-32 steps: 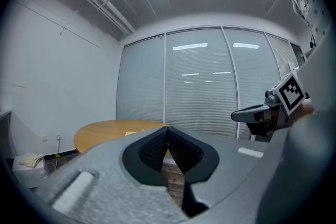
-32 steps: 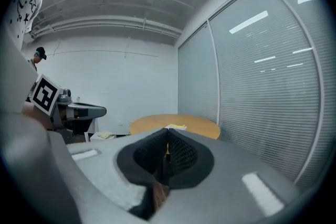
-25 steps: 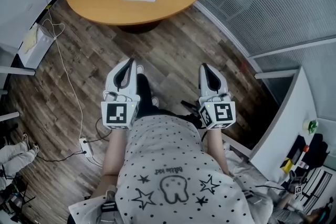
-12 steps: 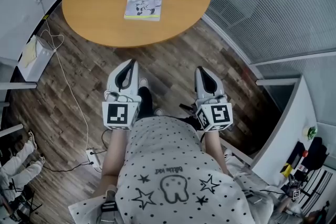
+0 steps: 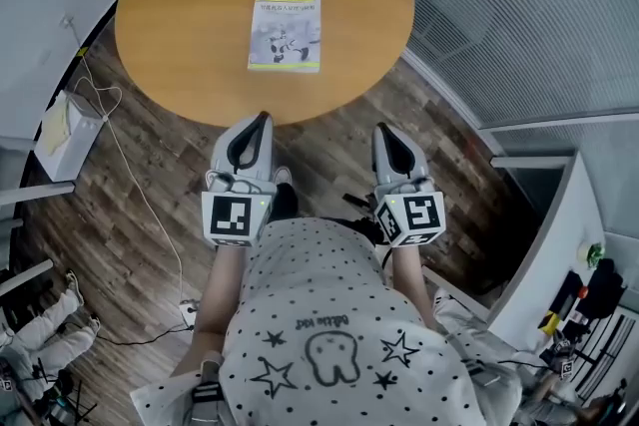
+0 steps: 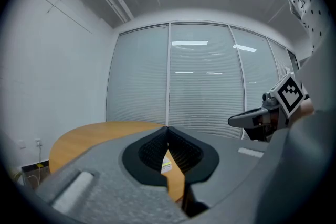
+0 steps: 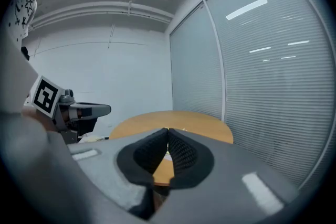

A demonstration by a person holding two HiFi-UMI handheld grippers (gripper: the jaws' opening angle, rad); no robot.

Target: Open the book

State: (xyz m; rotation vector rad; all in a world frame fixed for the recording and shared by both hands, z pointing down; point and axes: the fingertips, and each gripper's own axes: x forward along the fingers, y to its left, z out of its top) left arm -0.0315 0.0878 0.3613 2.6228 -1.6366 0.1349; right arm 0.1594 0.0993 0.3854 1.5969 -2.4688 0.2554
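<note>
A closed book [image 5: 287, 29] with a yellow-and-white cover lies flat on the round wooden table [image 5: 180, 5], a little right of its middle. My left gripper [image 5: 262, 119] is shut, its tip just at the table's near edge, with nothing in it. My right gripper [image 5: 384, 130] is also shut and empty, short of the table's near right edge. In the left gripper view a sliver of the book [image 6: 166, 165] shows between the closed jaws, and the right gripper [image 6: 247, 120] shows at the right. In the right gripper view the table [image 7: 199, 123] lies ahead.
Glass walls with blinds [image 5: 519, 5] curve round the table's right side. A white box [image 5: 62, 127] and loose cables [image 5: 130, 175] lie on the wooden floor at the left. A white desk edge [image 5: 539, 234] with small items stands at the right.
Both grippers and the person have moved forward toward the table; the table and book now sit lower and closer in the head view. Both grippers stay shut.
</note>
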